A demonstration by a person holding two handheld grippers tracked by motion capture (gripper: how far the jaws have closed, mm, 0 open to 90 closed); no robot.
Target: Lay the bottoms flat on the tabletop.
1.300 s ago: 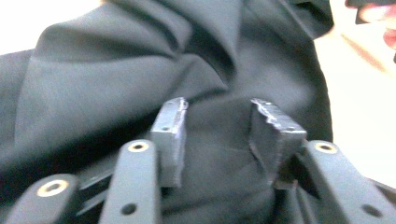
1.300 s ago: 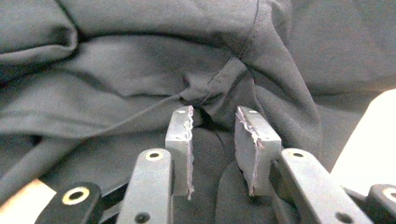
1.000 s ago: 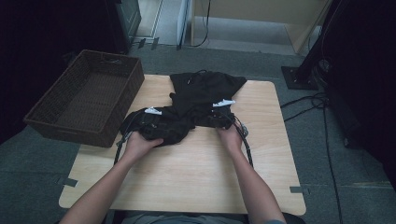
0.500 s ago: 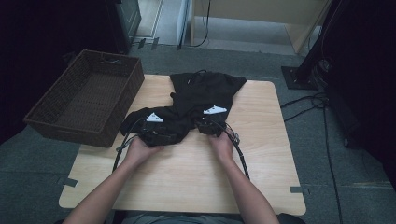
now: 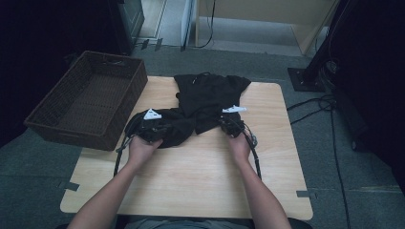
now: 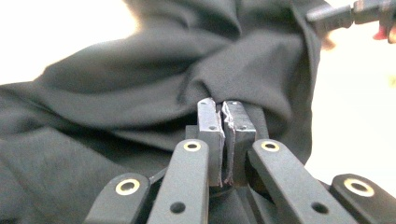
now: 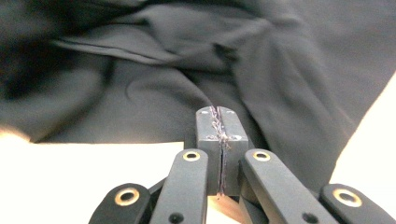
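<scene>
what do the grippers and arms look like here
Each gripper has two black jaws on black linkage arms with brass-coloured rivets, as on the left gripper and right gripper. From above, each carries a pale three-cornered plate and trails a dark cable. The forearms are bare, with no sleeves in view.

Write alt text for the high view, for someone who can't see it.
A person's hands hold the left tool and right tool, both pinching a black garment on a wooden table. A wicker basket sits at the left.
</scene>
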